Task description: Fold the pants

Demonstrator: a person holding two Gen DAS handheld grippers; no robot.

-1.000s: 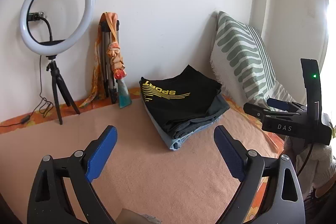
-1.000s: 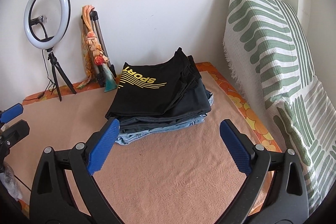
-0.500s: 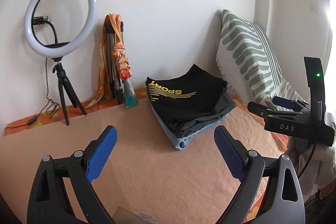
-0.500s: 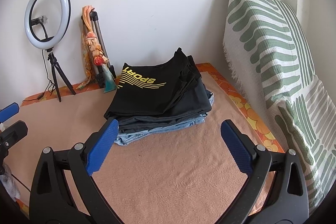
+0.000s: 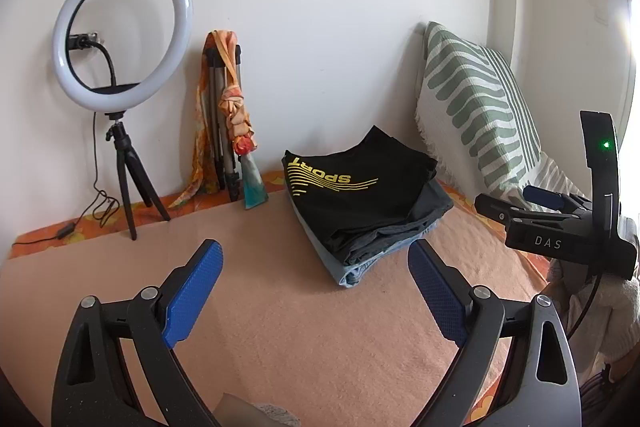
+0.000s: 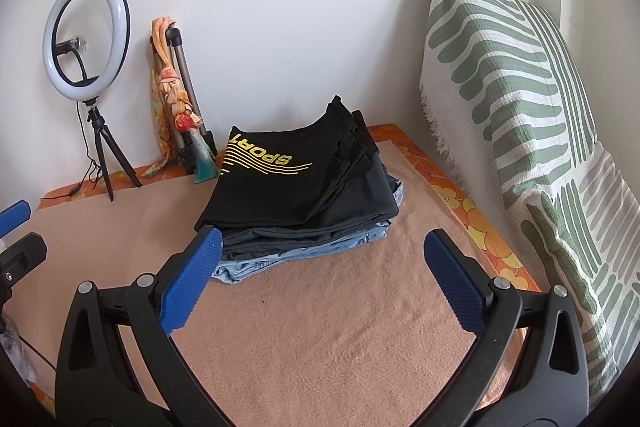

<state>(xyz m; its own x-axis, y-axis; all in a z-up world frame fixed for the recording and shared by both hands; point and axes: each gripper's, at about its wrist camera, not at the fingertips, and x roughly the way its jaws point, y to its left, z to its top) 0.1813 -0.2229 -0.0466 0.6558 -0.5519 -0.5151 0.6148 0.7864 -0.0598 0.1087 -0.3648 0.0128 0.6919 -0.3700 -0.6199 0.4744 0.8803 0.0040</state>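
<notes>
Pants, folded, sit in a stack (image 5: 368, 203) (image 6: 304, 199) on the peach blanket (image 5: 280, 307) (image 6: 340, 327), toward its far side near the white wall: a black garment with yellow "SPORT" lettering on top, a dark grey pair under it, and light blue denim at the bottom (its edge pokes out nearest the cameras). A green-and-white striped pillow (image 5: 476, 107) (image 6: 516, 99) leans upright against the wall just to the right of the stack. Along the wall to the left stands a lit ring light (image 5: 122, 35) (image 6: 86, 37) on a small black tripod, and beside it a folded tripod draped with an orange scarf (image 5: 230, 107) (image 6: 174, 103). The left gripper (image 5: 314, 287) hovers above bare blanket with its blue-padded jaws spread wide, grasping nothing. The right gripper (image 6: 322, 283) is likewise spread wide and empty, its left pad just in front of the stack's near corner; from the left wrist view it appears at the right edge (image 5: 520, 205).
</notes>
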